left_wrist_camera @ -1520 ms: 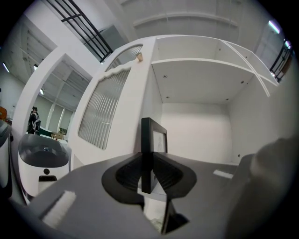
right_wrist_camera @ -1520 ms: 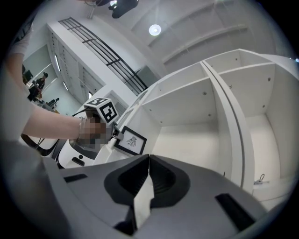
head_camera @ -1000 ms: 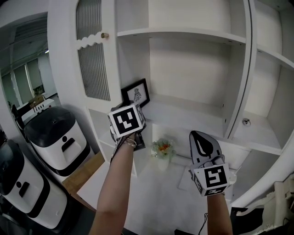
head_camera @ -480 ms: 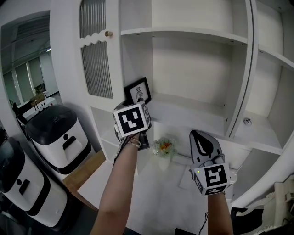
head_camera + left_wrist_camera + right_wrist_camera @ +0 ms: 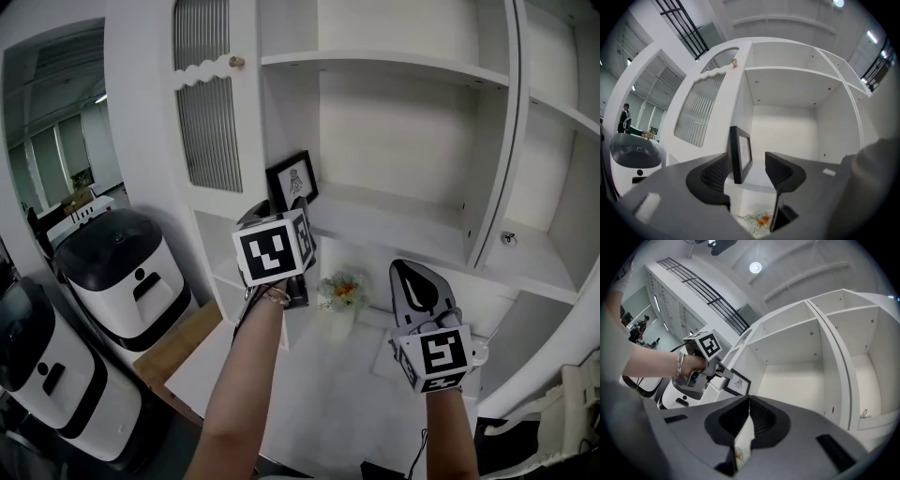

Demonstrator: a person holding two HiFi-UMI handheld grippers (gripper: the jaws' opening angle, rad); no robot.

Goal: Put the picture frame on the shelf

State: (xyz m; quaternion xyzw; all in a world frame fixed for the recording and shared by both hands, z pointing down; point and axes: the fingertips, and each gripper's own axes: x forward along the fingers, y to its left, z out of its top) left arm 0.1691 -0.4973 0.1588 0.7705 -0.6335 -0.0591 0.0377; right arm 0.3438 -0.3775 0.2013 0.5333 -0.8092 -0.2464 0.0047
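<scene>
The left tool [image 5: 302, 204] has just been opening wide; the picture frame [image 5: 292, 178] stands loose between its jaws. A bump could tip it off the shelf [image 5: 394, 217].

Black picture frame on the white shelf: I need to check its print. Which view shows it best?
Head view: the black picture frame faces the camera, print visible. Left gripper view shows it nearly edge-on; right gripper view shows it small.

Picture frame [image 5: 292, 180] stands at the left end of a shelf [image 5: 394, 214]; right of the frame, open board reaches a white upright [image 5: 491, 141]; left of it, a ribbed door [image 5: 208, 103] blocks; flowers [image 5: 342, 291] sit below.
</scene>
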